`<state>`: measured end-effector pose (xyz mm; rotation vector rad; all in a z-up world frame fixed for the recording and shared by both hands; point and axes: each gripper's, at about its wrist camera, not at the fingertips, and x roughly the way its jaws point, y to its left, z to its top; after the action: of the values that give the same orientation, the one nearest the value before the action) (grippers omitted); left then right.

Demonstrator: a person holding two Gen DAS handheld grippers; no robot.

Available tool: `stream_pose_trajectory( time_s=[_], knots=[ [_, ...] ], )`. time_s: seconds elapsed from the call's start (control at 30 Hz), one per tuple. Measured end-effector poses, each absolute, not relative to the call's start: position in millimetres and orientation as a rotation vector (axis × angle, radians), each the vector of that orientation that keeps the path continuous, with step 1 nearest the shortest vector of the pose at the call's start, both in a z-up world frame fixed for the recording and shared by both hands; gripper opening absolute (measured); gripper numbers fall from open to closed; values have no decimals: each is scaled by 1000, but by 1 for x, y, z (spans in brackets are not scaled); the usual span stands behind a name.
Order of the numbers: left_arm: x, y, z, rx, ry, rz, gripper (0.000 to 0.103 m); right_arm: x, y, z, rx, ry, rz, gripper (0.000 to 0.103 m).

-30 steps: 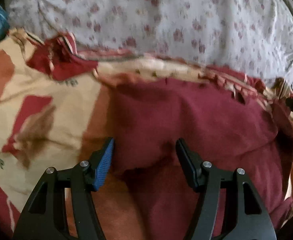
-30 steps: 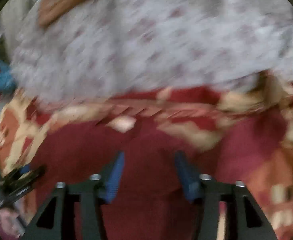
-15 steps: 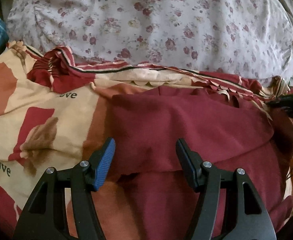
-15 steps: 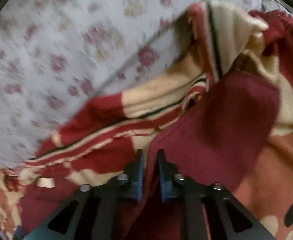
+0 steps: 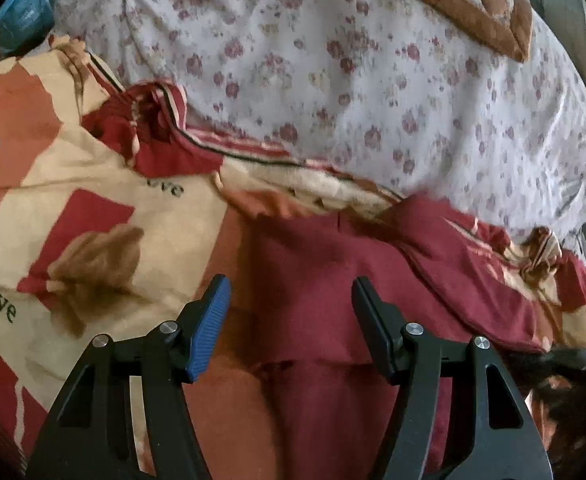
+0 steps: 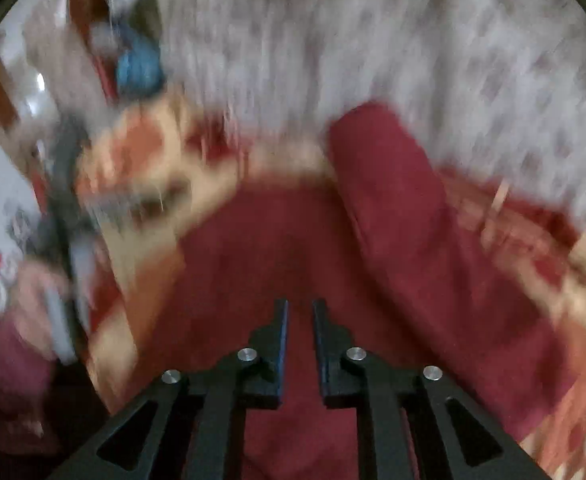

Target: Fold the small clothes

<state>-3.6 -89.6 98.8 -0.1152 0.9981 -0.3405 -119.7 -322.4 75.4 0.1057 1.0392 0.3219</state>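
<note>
A dark red garment (image 5: 317, 280) lies spread on the patterned bedspread (image 5: 93, 208). My left gripper (image 5: 289, 282) hovers over its middle, open, with nothing between the blue pad and the black finger. In the blurred right wrist view the garment (image 6: 277, 248) fills the centre, and one long flap of it (image 6: 393, 200) lies turned up towards the pillow. My right gripper (image 6: 299, 306) sits low over the cloth with only a narrow gap. Its jaws are opening, and I see no cloth pinched between the pads.
A flowered white pillow (image 5: 373, 80) borders the far side, with an orange-trimmed cushion (image 5: 453, 4) behind it. A blue packet (image 5: 25, 8) lies at the far left. A person's hand and the other gripper show blurred at the left (image 6: 53, 280).
The right gripper shut on the garment's edge near the pillow, swung back across the bed, and now shows a small gap. The left gripper rose a little and stayed open.
</note>
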Motion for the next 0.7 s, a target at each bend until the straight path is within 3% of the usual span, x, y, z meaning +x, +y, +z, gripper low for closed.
stream_pose_trajectory(
  time_s=[0.17, 0.23, 0.3, 0.63, 0.67, 0.7],
  knots=[
    [2, -105, 94, -89, 1007, -372, 63, -139, -344, 55, 127, 1082, 219, 23],
    [12, -120, 97, -80, 994, -389, 71, -145, -361, 70, 171, 1041, 190, 31],
    [29, -145, 96, -64, 1012, -425, 73, -154, -380, 77, 201, 997, 136, 45],
    [100, -264, 47, 76, 1157, -477, 73, -180, -444, 84, 385, 923, 16, 45],
    [103, -271, 41, 77, 1178, -481, 63, -185, -453, 83, 402, 921, 1, 45],
    [107, -275, 36, 75, 1197, -479, 42, -188, -458, 82, 416, 917, -12, 45]
  ],
)
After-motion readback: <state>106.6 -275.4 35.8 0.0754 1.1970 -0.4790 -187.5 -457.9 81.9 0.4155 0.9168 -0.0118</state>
